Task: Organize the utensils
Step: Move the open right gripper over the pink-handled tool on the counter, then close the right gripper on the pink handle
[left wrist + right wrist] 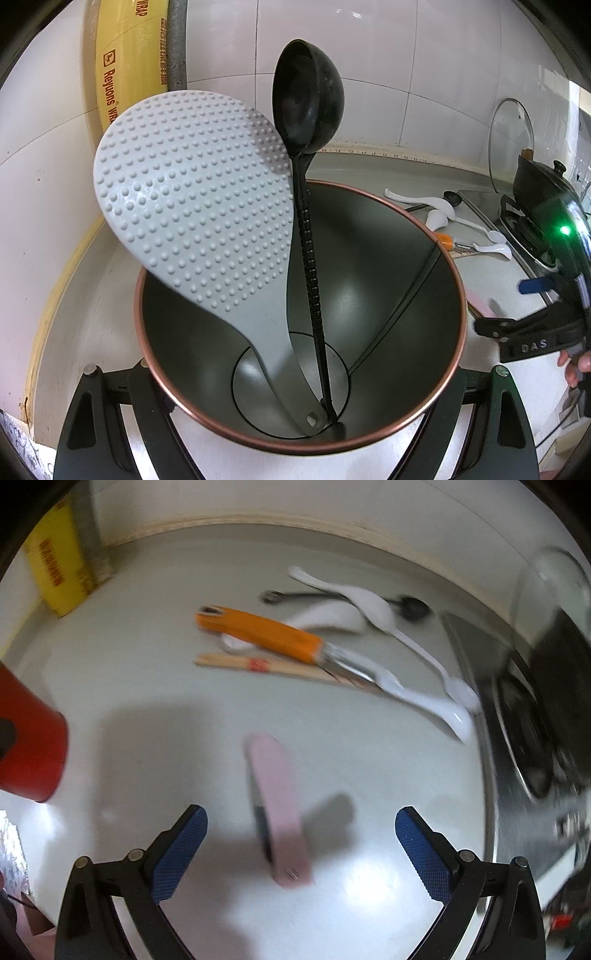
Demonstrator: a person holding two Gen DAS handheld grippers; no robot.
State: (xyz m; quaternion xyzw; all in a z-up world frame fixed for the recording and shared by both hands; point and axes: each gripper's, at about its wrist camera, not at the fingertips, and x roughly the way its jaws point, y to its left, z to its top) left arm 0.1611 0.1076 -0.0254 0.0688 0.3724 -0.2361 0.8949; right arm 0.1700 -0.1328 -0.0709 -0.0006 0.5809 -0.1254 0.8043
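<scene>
In the left wrist view a dark round utensil holder (399, 280) with a copper rim sits between my left gripper's (301, 373) fingers, which hold it by its sides. A grey dimpled rice paddle (195, 199) and a black ladle (308, 107) stand in it. My right gripper (301, 827) is open above the counter, over a pink-handled utensil (279, 812) lying between its blue pads (181, 853). Further off lie an orange-handled tool (262, 633), wooden chopsticks (266, 666), white spoons (369, 609) and a small black spoon (413, 607). The right gripper also shows in the left wrist view (535, 288).
A gas stove (535, 716) with a black pot (543, 188) and a glass lid (511, 136) is on the right. A yellow wrap box (122, 66) leans against the tiled wall. The red holder side (29, 738) shows at the left of the right wrist view.
</scene>
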